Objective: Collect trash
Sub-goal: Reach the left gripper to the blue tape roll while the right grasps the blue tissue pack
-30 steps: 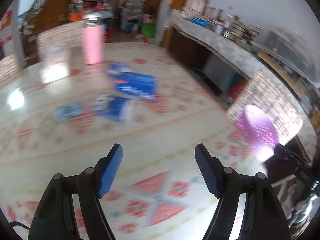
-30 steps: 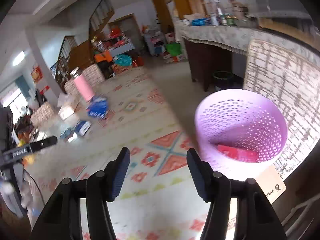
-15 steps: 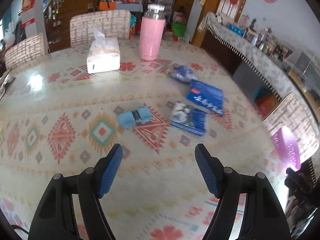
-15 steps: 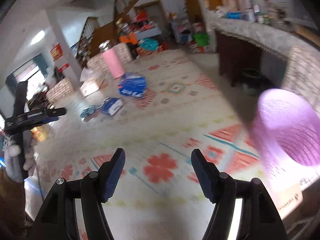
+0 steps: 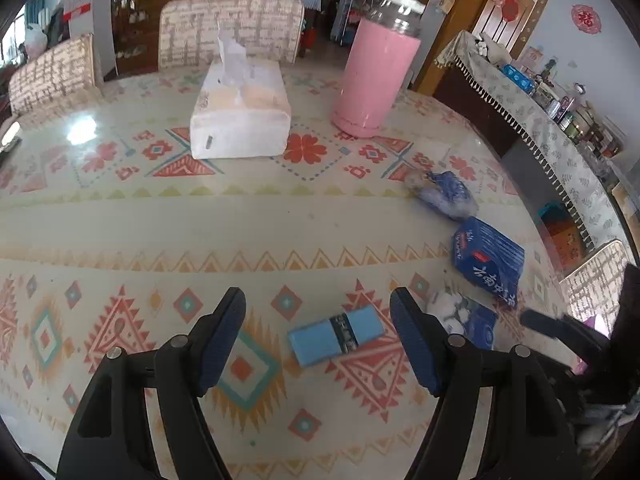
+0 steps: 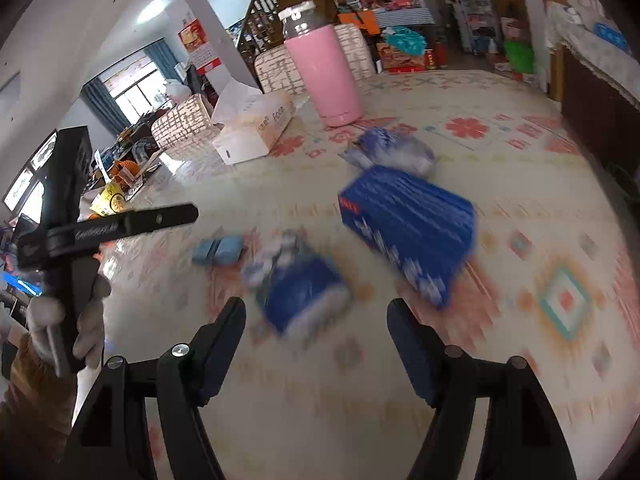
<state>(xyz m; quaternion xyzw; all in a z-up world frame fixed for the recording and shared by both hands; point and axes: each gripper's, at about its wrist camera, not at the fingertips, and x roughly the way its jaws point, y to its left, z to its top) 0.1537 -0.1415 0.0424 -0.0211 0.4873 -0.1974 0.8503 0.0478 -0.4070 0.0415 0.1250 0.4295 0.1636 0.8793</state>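
Several pieces of trash lie on the patterned table. A light blue flat packet lies between my left gripper's fingers; that gripper is open and empty just above it. A dark blue pouch with white print, a larger blue packet and a crumpled blue-white wrapper lie to its right. My right gripper is open and empty, close above the blurred blue pouch. The large blue packet, crumpled wrapper and light blue packet show beyond.
A pink thermos and a white tissue box stand at the table's far side. Chairs ring the table. The left gripper's handle and gloved hand show at the right wrist view's left. A sideboard runs along the right.
Both grippers swung away from the purple basket at the table's right edge toward the trash. The left now hovers over the light blue packet, the right over the blue pouch. Both stayed open.
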